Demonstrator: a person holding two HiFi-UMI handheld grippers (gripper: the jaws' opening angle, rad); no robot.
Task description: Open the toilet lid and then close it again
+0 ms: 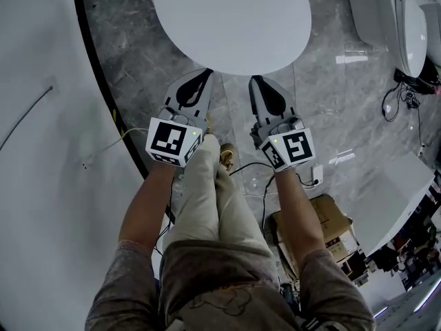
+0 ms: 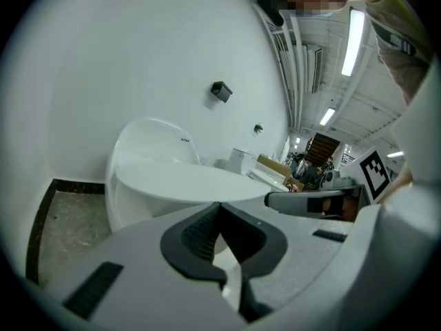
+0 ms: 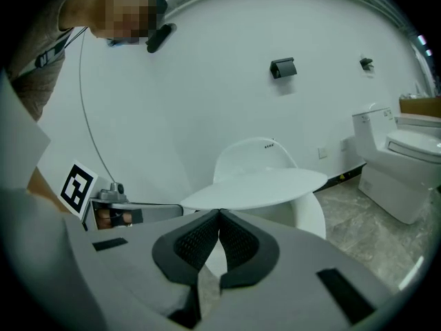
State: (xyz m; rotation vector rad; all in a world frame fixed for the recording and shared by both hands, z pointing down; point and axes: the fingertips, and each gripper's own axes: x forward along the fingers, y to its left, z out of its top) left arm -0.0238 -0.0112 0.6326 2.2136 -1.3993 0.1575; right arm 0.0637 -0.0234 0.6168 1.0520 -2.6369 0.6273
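The white toilet lid lies flat and closed on its bowl, at the top of the head view. My left gripper is shut with nothing in it, its tips just short of the lid's front rim. My right gripper is shut too, a little back from the rim. In the left gripper view the lid lies level just beyond the closed tips of the left gripper. The right gripper view has the lid ahead of the right gripper.
A curved white wall with a black skirting runs along the left. A second toilet stands at the top right, with cables on the grey marble floor. Cardboard boxes sit behind my right arm.
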